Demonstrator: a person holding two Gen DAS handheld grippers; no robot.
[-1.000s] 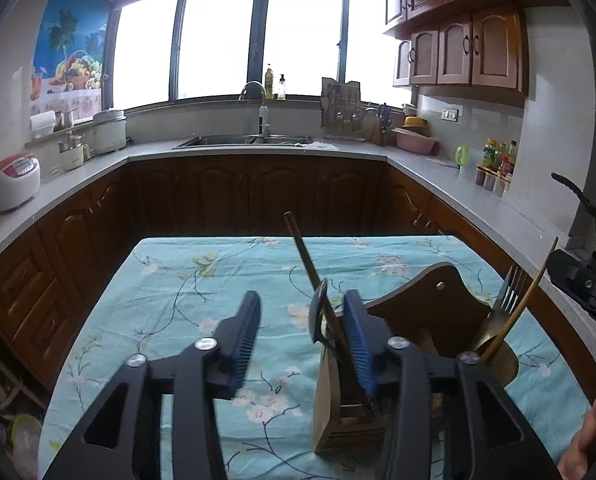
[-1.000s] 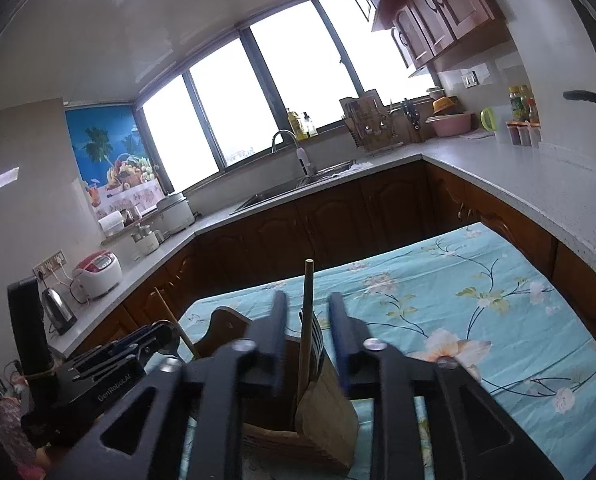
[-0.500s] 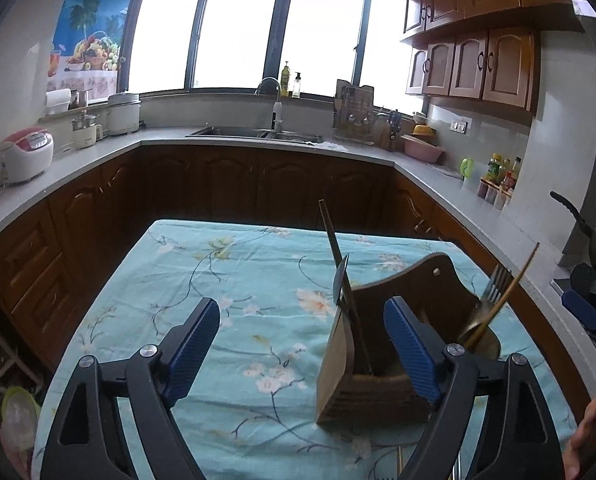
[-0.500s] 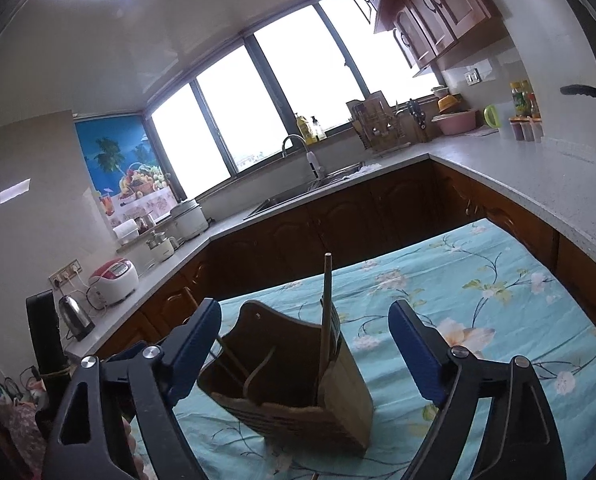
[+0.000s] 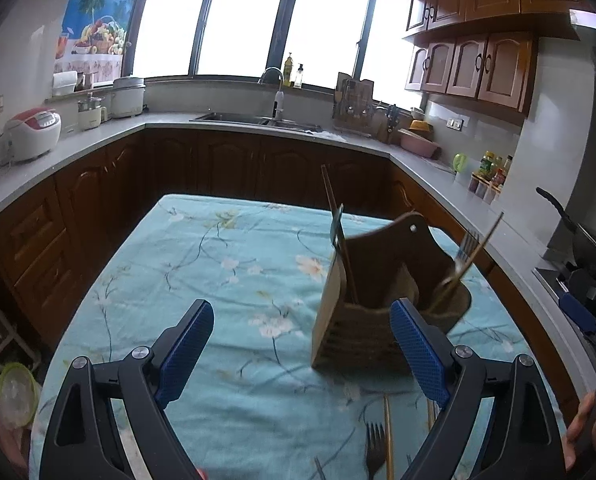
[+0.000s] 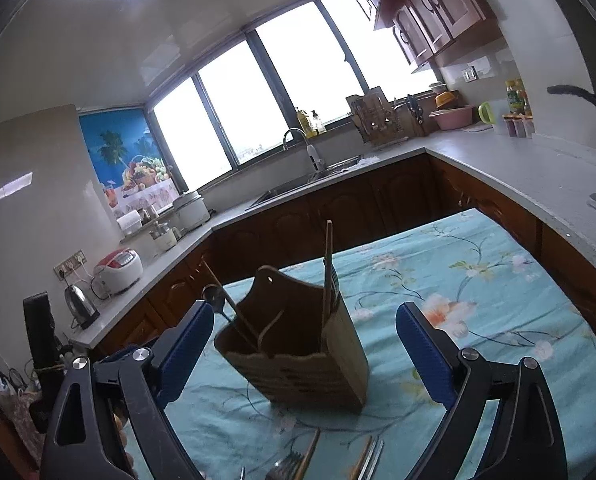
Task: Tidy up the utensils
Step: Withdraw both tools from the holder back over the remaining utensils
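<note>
A wooden utensil holder (image 5: pixel 377 312) stands on the table with the floral cloth (image 5: pixel 226 264). A chopstick (image 5: pixel 335 220) and a fork stand in its left compartment; a fork and a spoon (image 5: pixel 467 256) lean in the right one. My left gripper (image 5: pixel 301 344) is open and empty, pulled back before the holder. A loose fork (image 5: pixel 374 448) and chopstick (image 5: pixel 387 436) lie on the cloth near me. In the right wrist view the holder (image 6: pixel 298 352) sits between the fingers of my open, empty right gripper (image 6: pixel 303 350). Loose utensils (image 6: pixel 298 464) lie at the bottom edge.
Dark wood cabinets and a grey counter (image 5: pixel 78 148) wrap around the table. A sink (image 5: pixel 258 118), rice cookers (image 5: pixel 32 134) and a kettle (image 6: pixel 81 304) stand on it. A pan handle (image 5: pixel 553 208) juts out at the right. A hand (image 5: pixel 585 420) shows at the lower right.
Both grippers have opened and let go of the chopsticks, which now stand in the holder. Both have drawn back from the holder, so loose utensils on the cloth have come into view.
</note>
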